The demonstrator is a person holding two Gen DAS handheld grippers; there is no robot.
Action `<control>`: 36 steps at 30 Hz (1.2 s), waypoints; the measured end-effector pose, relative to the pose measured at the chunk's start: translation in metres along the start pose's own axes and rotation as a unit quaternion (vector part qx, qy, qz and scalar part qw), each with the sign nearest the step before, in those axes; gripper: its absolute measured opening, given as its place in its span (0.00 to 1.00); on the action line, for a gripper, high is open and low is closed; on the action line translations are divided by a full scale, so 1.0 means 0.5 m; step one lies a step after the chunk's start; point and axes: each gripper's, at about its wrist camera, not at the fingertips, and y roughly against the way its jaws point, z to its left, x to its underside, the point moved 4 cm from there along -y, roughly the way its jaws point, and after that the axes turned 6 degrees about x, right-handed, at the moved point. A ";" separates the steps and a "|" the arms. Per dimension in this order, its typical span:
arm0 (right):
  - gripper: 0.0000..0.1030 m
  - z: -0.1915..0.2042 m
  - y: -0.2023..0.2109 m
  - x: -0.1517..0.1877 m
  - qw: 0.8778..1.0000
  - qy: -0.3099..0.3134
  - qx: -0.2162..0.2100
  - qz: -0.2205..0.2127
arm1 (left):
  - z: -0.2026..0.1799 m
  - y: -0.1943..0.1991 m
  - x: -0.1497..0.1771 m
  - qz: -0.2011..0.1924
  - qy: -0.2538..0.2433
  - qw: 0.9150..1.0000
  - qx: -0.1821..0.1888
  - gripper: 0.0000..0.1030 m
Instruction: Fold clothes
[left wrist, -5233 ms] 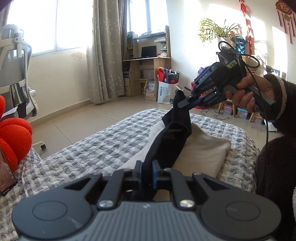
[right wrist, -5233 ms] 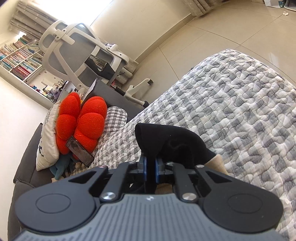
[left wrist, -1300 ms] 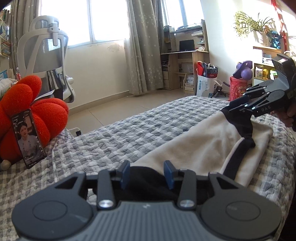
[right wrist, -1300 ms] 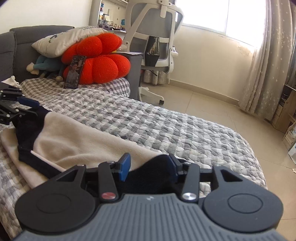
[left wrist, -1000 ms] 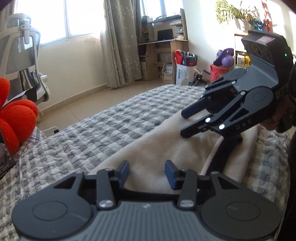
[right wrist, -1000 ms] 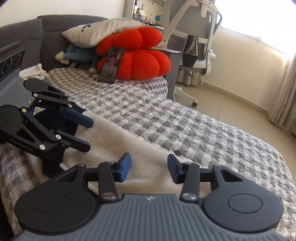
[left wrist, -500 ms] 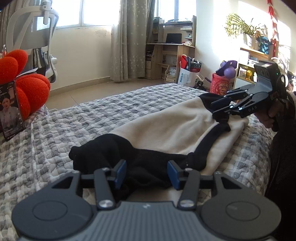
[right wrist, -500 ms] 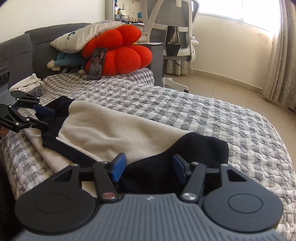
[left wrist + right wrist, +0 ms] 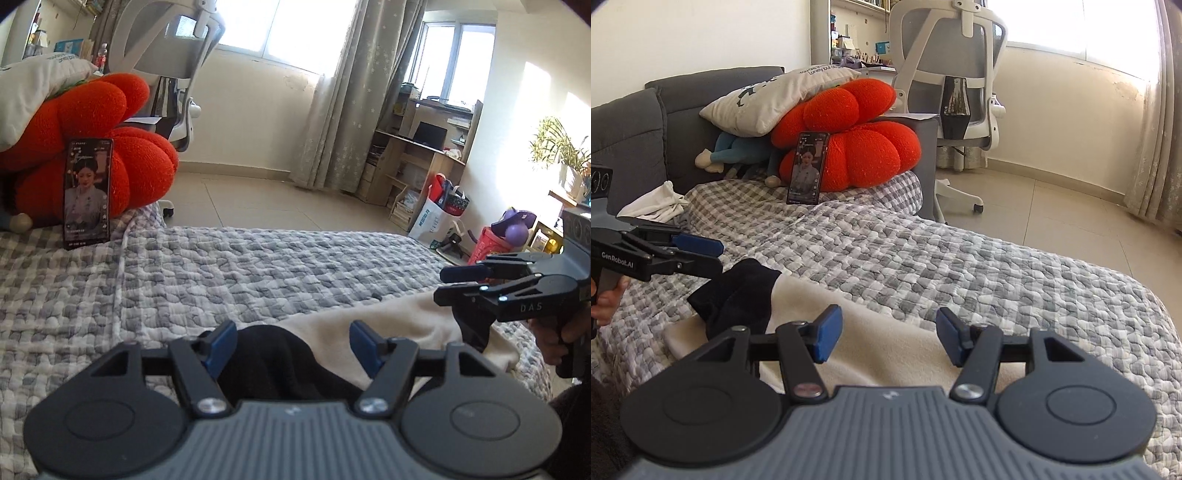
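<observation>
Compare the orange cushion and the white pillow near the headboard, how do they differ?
The orange cushion is lobed and fuzzy; the white pillow is smooth, flatter, with printed lettering. The pillow rests tilted on top of the cushion. A phone leans against the cushion, not the pillow. Both lie by the grey headboard.

The near part of the cream-and-black garment (image 9: 388, 325) is hidden behind the left gripper's body, and likewise in the right wrist view. The person's hand (image 9: 605, 299) is cut off by the picture's edge. The print on the white pillow (image 9: 783, 96) cannot be read in full.
</observation>
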 end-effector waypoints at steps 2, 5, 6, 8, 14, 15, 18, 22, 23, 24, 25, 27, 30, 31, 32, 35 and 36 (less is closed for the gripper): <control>0.58 -0.001 -0.019 0.000 1.000 -0.007 0.013 0.009 | 0.005 -0.019 0.006 0.013 0.002 1.000 -0.024 0.66; 0.58 -0.006 -0.040 0.005 0.998 -0.037 0.030 0.036 | 0.026 -0.034 0.018 0.037 0.021 0.997 -0.063 0.66; 0.58 -0.005 -0.042 0.008 0.997 -0.049 0.033 0.044 | 0.035 -0.032 0.022 0.039 0.042 0.996 -0.068 0.66; 0.58 0.003 -0.041 0.012 0.996 -0.059 0.035 0.050 | 0.053 -0.028 0.029 0.040 0.089 0.992 -0.078 0.66; 0.57 0.035 -0.032 0.018 0.997 -0.051 0.042 0.030 | 0.075 -0.007 0.051 0.032 0.160 0.984 -0.076 0.66; 0.53 0.036 -0.032 0.018 0.997 -0.047 0.046 0.027 | 0.069 -0.010 0.057 0.032 0.164 0.983 -0.076 0.66; 0.47 0.032 -0.034 0.017 0.997 -0.045 0.052 0.019 | 0.066 -0.008 0.067 0.034 0.176 0.981 -0.068 0.66; 0.46 0.024 -0.043 0.023 0.997 -0.058 0.041 0.030 | 0.070 -0.020 0.076 0.044 0.188 0.979 -0.059 0.66; 0.46 0.025 -0.046 0.026 0.997 -0.057 0.040 0.035 | 0.070 -0.022 0.077 0.046 0.187 0.979 -0.061 0.66; 0.46 0.027 -0.047 0.028 0.997 -0.055 0.037 0.037 | 0.069 -0.024 0.076 0.047 0.187 0.979 -0.063 0.66; 0.46 0.029 -0.048 0.029 0.997 -0.053 0.035 0.039 | 0.067 -0.025 0.076 0.048 0.186 0.979 -0.064 0.66; 0.46 0.034 -0.050 0.032 0.997 -0.050 0.030 0.043 | 0.067 -0.026 0.076 0.049 0.183 0.980 -0.067 0.66; 0.46 0.043 -0.052 0.034 0.998 -0.040 0.030 0.043 | 0.063 -0.025 0.077 0.051 0.182 0.980 -0.070 0.66; 0.45 0.045 -0.053 0.035 0.998 -0.036 0.031 0.043 | 0.063 -0.025 0.077 0.051 0.181 0.980 -0.070 0.66; 0.44 0.048 -0.053 0.035 0.998 -0.034 0.033 0.042 | 0.063 -0.026 0.077 0.052 0.182 0.979 -0.070 0.66; 0.40 0.051 -0.058 0.033 0.998 -0.026 0.041 0.039 | 0.064 -0.026 0.077 0.055 0.183 0.979 -0.069 0.65; 0.38 0.051 -0.061 0.033 0.998 -0.025 0.044 0.040 | 0.065 -0.025 0.078 0.057 0.185 0.979 -0.066 0.65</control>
